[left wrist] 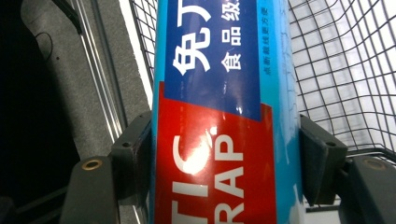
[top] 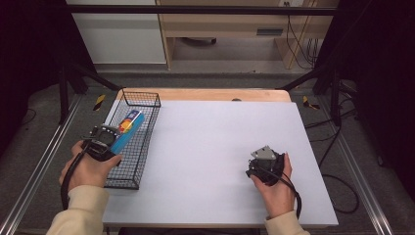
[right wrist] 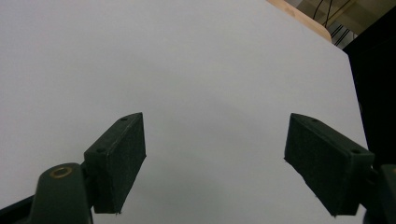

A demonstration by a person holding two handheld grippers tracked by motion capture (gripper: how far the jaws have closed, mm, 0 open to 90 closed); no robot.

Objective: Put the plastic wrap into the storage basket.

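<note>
Cardboard is what my left claw is pinching: a long blue box of plastic wrap with a red band and white lettering, its two long sides pressed between my black pads, which sit flat against it on either side. In the high view my left claw holds that box over the black wire mesh basket that stands along the left edge of the pale grey surface, the box slanting from my hand toward the basket's far end and lying within the basket's outline; whether its far end touches the mesh I cannot tell. Through the left gripper view the basket's wire grid shows behind and to the right of the box, with the grey floor and a metal rail beyond it on the other side. My right claw rests near the right part of the surface, closer to the near edge than the far one, well apart from the basket and the box. In the right gripper view my right claw stands spread, its pads wide apart with nothing between them, just bare grey surface running up to the far wooden edge.
</note>
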